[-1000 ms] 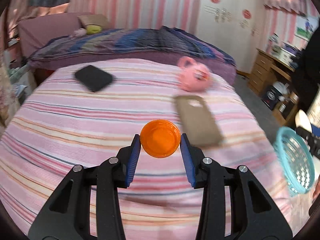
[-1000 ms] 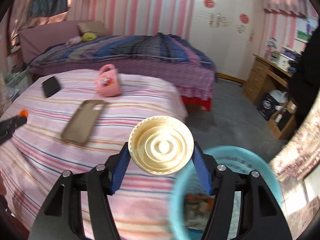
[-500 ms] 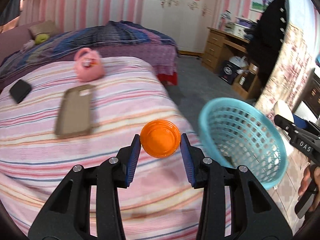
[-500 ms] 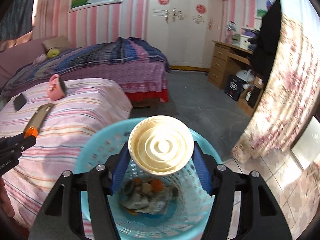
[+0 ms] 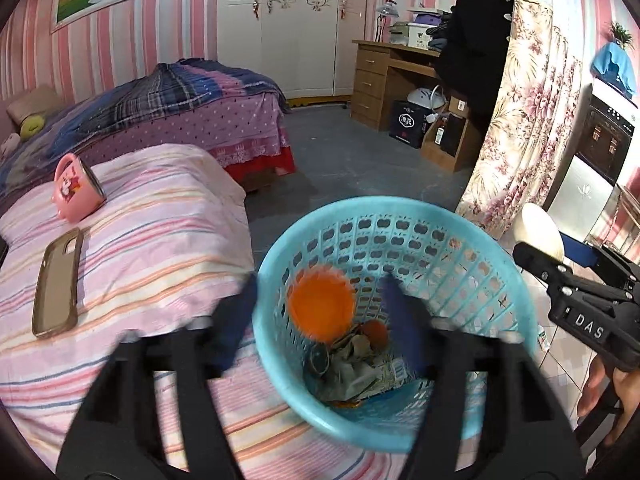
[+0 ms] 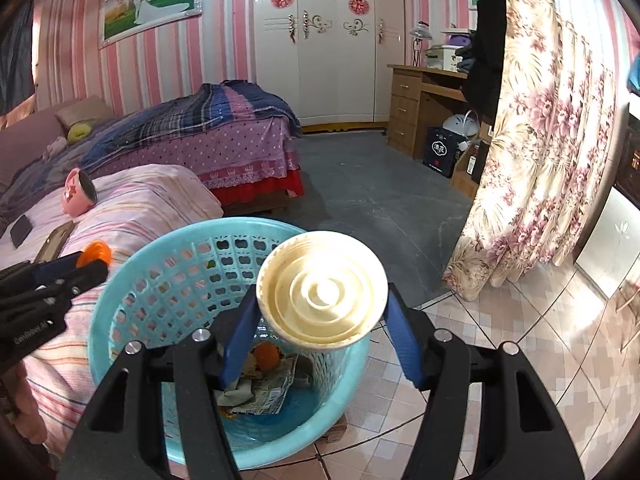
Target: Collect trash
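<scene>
A light blue plastic basket (image 5: 404, 205) stands on the floor by the bed, with paper and orange scraps at its bottom. My left gripper (image 5: 320, 320) hangs over it, blurred, its jaws opening. A small orange cap (image 5: 322, 305) floats between the fingers with a gap on each side, above the basket's inside. My right gripper (image 6: 320, 320) is shut on a round cream lid (image 6: 322, 290), held over the basket's (image 6: 120, 280) far rim. The left wrist view shows that lid (image 5: 538, 228) at the right, in the right gripper (image 5: 560, 258).
The pink striped bed (image 5: 152, 240) lies left of the basket, carrying a pink mug (image 5: 74, 188) on its side and a brown phone case (image 5: 56, 284). A second bed (image 6: 208, 128), a wooden desk (image 6: 420, 96) and a floral curtain (image 6: 540, 160) stand beyond. Grey floor lies behind the basket.
Both grippers swung from over the bed to over the blue basket. The left jaws have spread and the orange cap has come free of the pads. The right keeps its lid.
</scene>
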### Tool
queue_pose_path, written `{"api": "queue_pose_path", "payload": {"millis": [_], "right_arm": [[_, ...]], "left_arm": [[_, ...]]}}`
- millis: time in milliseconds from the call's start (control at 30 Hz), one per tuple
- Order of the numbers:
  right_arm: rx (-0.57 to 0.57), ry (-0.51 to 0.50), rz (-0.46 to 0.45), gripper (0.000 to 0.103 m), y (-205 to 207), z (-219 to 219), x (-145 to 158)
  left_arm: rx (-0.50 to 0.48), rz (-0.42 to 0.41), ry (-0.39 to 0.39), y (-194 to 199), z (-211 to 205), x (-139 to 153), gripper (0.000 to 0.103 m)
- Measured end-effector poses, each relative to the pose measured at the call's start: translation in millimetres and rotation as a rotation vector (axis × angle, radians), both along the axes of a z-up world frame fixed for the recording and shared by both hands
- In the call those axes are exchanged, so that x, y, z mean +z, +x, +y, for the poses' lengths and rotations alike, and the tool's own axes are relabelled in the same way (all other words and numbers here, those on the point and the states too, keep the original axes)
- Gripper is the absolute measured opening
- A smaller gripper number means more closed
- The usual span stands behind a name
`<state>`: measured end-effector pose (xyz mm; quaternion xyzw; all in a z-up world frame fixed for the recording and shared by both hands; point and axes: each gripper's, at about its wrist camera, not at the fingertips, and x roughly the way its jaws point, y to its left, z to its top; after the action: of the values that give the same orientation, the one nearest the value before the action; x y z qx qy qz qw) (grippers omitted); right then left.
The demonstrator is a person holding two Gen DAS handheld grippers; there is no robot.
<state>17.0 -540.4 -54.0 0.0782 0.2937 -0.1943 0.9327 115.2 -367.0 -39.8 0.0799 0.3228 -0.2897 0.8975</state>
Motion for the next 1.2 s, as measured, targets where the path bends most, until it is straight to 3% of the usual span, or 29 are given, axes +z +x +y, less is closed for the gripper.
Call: {"api": "queue_pose_path", "payload": {"millis": [33,133,467,567,667,700,933,1200], "right_arm": [[0.001,0.001,-0.001,0.061,0,0,0],[0.013,0.004,-0.001,0.061,2,2,-3],[0.061,0.025,0.005,0.061,27,19,-6],[0.071,0.040,0.006,0.082,34,28,-1],[0.075,0.035,0.006,0.089,36,40,4],[0.078,0.037,-0.001,0.096,34,45,6],[0.098,0.046,-0.013,0.098,27,76,25],[0.178,0.032,-0.071,0.098,-2,142,55]], "left_arm": [[0.008,-0.010,-0.002,0,1,2,0.087],[0.023,-0.017,-0.002,2,8,6,0.092],[0.177,-0.055,0.016,8,79,24,0.097],[0.225,-0.066,0.008,2,106,31,0.097],[0.256,-0.074,0.001,-6,130,38,0.097],[0.264,-0.076,-0.001,-9,136,40,0.097],[0.329,-0.099,-0.031,-39,192,57,0.098],[0.378,-0.155,-0.057,-80,243,72,0.098]]}}
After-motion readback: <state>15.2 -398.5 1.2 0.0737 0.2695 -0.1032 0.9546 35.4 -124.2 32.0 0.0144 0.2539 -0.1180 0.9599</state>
